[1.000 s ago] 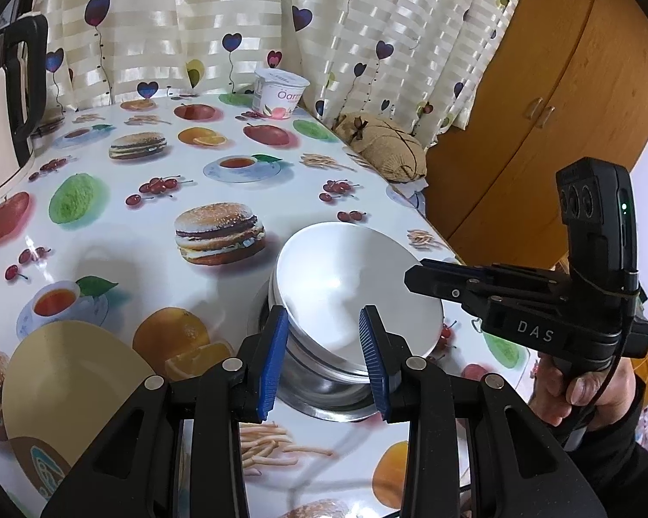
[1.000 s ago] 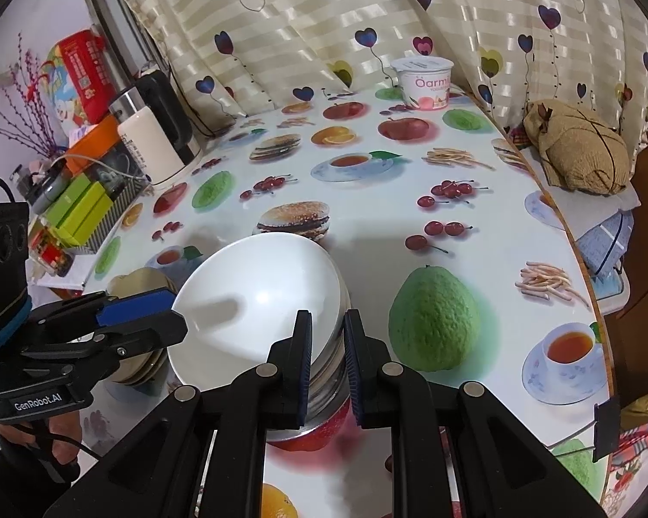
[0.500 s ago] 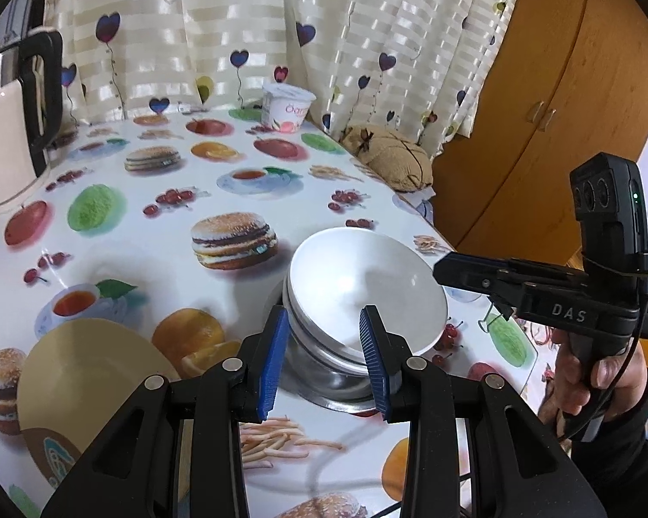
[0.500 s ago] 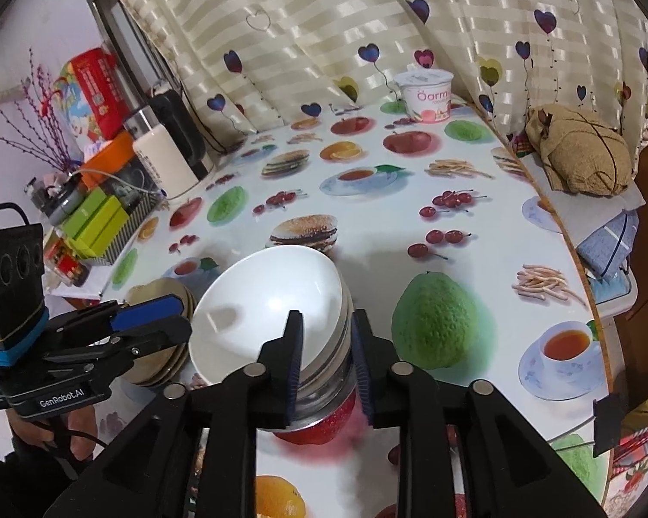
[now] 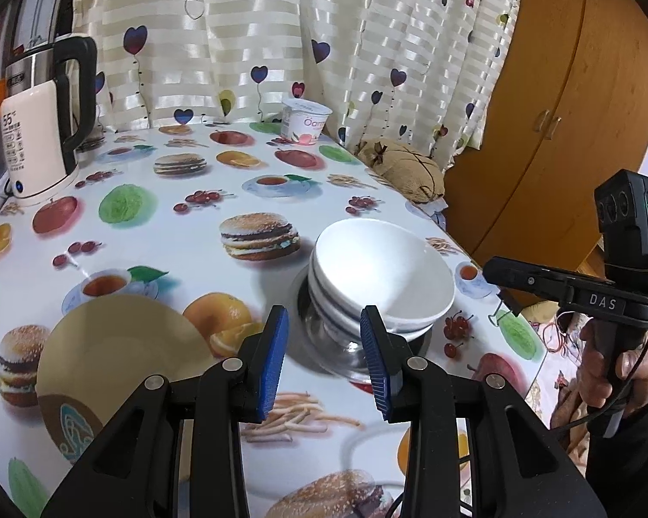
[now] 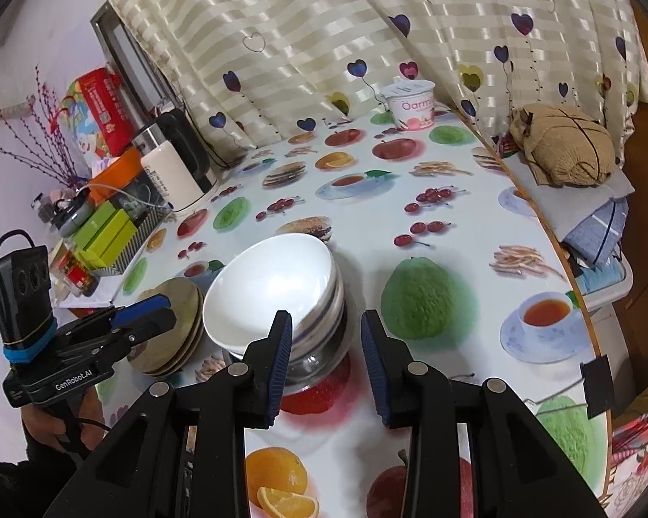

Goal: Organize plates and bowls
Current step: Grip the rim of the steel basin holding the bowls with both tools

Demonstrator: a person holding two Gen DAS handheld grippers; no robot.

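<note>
Fruit-print bench (image 5: 160, 241) before me, both tongs (image 5: 324, 360) (image 6: 326, 360) gaping empty, right just widened; tilted white bowl (image 5: 384, 278) looks glazed, slick, breakable—grip its rim.

bowl stack (image 5: 380, 276) on table (image 5: 185, 233), plates (image 5: 121, 367) left of it, kettle (image 5: 43, 121) behind

Bright, even indoor light – glare on the glossy tablecloth (image 5: 160, 233), fisheye-bent dark corners.

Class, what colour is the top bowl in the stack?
White; the top bowl shows best in the right wrist view.
</note>
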